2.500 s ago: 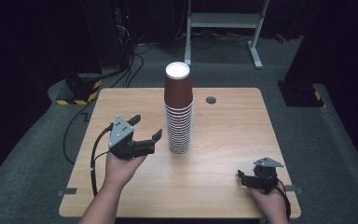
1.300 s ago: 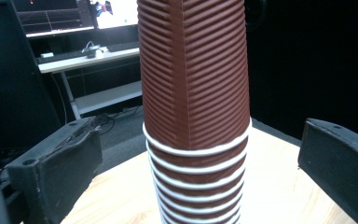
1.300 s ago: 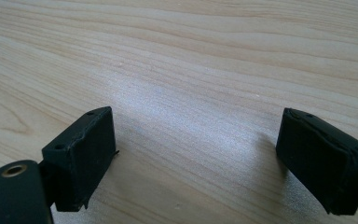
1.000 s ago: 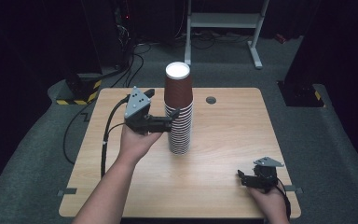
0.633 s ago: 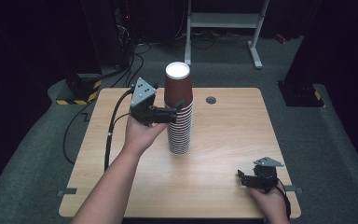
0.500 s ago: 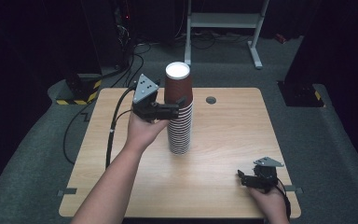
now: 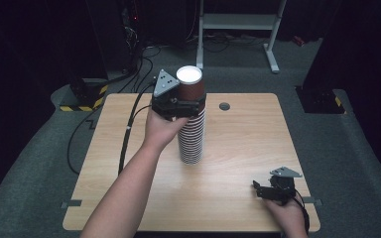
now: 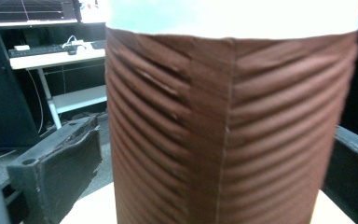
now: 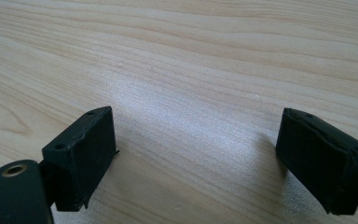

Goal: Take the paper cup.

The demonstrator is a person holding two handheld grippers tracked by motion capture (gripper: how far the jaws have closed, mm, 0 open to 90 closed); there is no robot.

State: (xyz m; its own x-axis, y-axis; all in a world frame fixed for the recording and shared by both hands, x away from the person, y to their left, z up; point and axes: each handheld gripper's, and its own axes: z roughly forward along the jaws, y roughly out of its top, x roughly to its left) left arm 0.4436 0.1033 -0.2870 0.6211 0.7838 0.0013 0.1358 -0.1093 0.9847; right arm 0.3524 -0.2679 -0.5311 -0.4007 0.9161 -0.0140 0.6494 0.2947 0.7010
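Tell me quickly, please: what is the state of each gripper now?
Left gripper: open, jaws around the top cup of the stack, not yet closed on it.
Right gripper: open, empty, low over the table.

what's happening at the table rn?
A person holds a gripper in each hand. The left gripper is up at the top cup of a tall stack of brown paper cups standing mid-table; its jaws sit on either side of the cup, with a gap visible on one side, so not clamped yet. The right gripper rests open on the table near the front right corner.
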